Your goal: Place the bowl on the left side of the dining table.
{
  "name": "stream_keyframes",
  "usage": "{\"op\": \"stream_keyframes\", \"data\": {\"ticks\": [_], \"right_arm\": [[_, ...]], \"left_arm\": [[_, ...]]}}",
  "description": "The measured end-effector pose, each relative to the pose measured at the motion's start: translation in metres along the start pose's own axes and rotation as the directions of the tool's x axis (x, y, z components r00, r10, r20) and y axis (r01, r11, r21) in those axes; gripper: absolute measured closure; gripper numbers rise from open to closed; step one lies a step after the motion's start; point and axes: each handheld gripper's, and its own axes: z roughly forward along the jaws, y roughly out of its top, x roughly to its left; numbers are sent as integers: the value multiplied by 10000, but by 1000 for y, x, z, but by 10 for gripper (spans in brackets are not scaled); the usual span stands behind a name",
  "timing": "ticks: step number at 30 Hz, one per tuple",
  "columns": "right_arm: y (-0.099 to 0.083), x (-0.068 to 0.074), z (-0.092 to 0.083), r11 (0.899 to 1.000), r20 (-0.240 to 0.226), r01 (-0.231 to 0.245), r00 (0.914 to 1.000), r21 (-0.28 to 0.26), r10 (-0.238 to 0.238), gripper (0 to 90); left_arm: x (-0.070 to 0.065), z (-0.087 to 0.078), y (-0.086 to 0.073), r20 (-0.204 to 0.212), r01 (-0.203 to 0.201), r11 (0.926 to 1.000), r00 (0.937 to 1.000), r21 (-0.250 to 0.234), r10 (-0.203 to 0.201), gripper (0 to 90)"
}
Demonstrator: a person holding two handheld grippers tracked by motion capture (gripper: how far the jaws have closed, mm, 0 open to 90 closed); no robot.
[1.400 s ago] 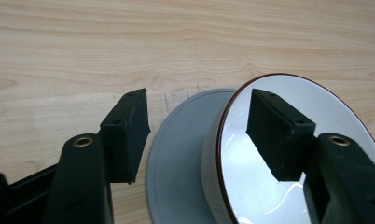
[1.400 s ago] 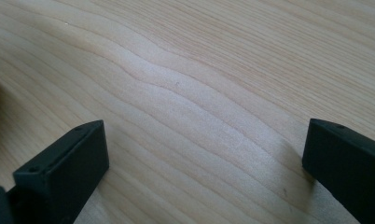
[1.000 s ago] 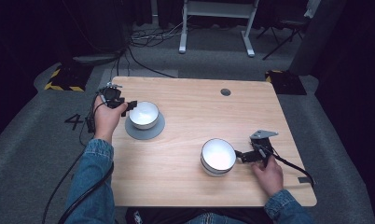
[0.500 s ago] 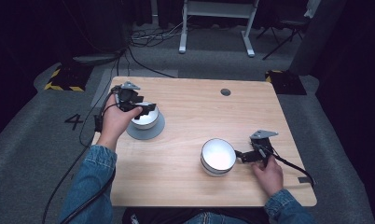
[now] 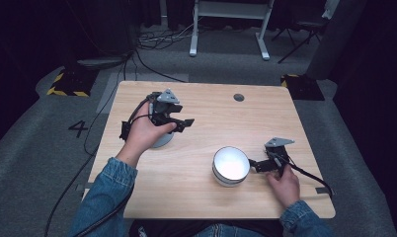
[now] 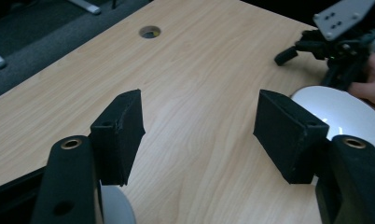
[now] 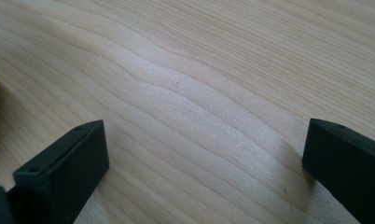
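The left gripper (image 5: 179,122), jaws spread and just opening further with nothing between them, is hovering at ten o'clock on the tabletop (image 5: 206,113), while the right gripper (image 5: 259,164), jaws wide and empty, is waiting just beside the white bowl (image 5: 230,165) at five o'clock, which looks stiff, slick and breakable, best pinched at its rim.

**One numeral on the floor**

A single dark figure "4" (image 5: 78,129) is marked on the grey floor (image 5: 33,163), at about nine o'clock from the wooden table (image 5: 206,123), just off its left edge in the high view. No other text, label or brand can be read.
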Motion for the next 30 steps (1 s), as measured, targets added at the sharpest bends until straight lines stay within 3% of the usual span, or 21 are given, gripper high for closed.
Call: {"op": "stream_keyframes", "data": {"ticks": [1, 2, 7, 11, 16, 18, 25, 27, 28, 30], "right_arm": [[0, 0, 0, 10000, -4, -16, 10000, 9, 16, 6], [0, 0, 0, 10000, -4, -12, 10000, 13, 12, 6], [0, 1, 0, 10000, -12, -24, 10000, 6, 24, 6], [0, 1, 0, 10000, -13, -25, 10000, 7, 25, 6], [0, 1, 0, 10000, -12, -22, 10000, 5, 22, 6], [0, 1, 0, 10000, -12, -21, 10000, 5, 21, 6], [0, 1, 0, 10000, -11, -19, 10000, 5, 19, 6], [0, 1, 0, 10000, -14, -22, 10000, 5, 22, 6], [0, 1, 0, 10000, -12, -22, 10000, 5, 22, 6], [0, 1, 0, 10000, -12, -26, 10000, 4, 26, 6]], "left_arm": [[-5, 0, 2, -36, -284, 9996, 9996, -75, 284, 332], [-9, 1, 2, 208, -316, 9995, 9993, -77, 318, 332], [-25, 2, 1, 475, -729, 9973, 9962, -34, 730, 333], [-38, 6, -9, 515, -1191, 9929, 9916, 33, 1188, 334], [-51, 6, -18, 585, -1441, 9894, 9877, -162, 1449, 334], [-60, 4, -26, 629, -1706, 9853, 9834, -28, 1704, 334], [-66, 5, -47, 963, -1465, 9892, 9847, 41, 1455, 335], [-67, 5, -54, 967, -1323, 9909, 9863, -232, 1339, 332], [-67, 3, -57, 1129, -1364, 9905, 9841, -161, 1373, 332], [-67, 3, -59, 1155, -1180, 9927, 9860, -239, 1200, 331]]}}
